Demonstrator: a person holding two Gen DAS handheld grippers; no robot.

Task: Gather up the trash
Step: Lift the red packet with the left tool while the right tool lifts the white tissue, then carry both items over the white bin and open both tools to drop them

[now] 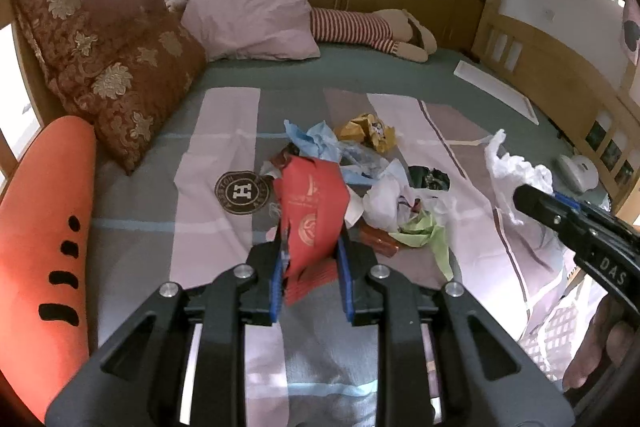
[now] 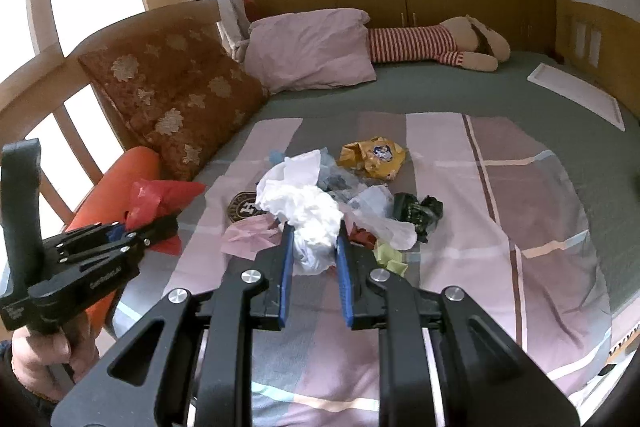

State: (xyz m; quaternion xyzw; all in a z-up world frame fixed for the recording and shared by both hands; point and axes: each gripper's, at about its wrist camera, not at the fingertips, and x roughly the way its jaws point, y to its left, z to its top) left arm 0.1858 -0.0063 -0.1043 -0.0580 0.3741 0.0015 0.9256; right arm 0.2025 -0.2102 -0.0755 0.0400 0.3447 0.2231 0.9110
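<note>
A pile of trash lies mid-bed: a yellow wrapper [image 1: 366,135], blue plastic [image 1: 316,143], a dark wrapper [image 1: 430,177], green paper [image 1: 424,231] and white plastic [image 1: 384,203]. My left gripper [image 1: 310,259] is shut on a red paper bag [image 1: 312,203] and holds it above the bed, near the pile. It shows at the left of the right wrist view [image 2: 160,223]. My right gripper [image 2: 314,243] is shut on a crumpled white plastic bag [image 2: 308,215], lifted over the pile. It shows at the right of the left wrist view [image 1: 524,193].
The striped bedsheet [image 2: 520,227] covers the bed. An orange carrot cushion [image 1: 44,235] and brown floral pillows [image 1: 108,67] line the left side. A pink pillow [image 1: 252,19] and a striped plush toy [image 1: 372,31] lie at the back. A white flat board [image 1: 496,91] lies right.
</note>
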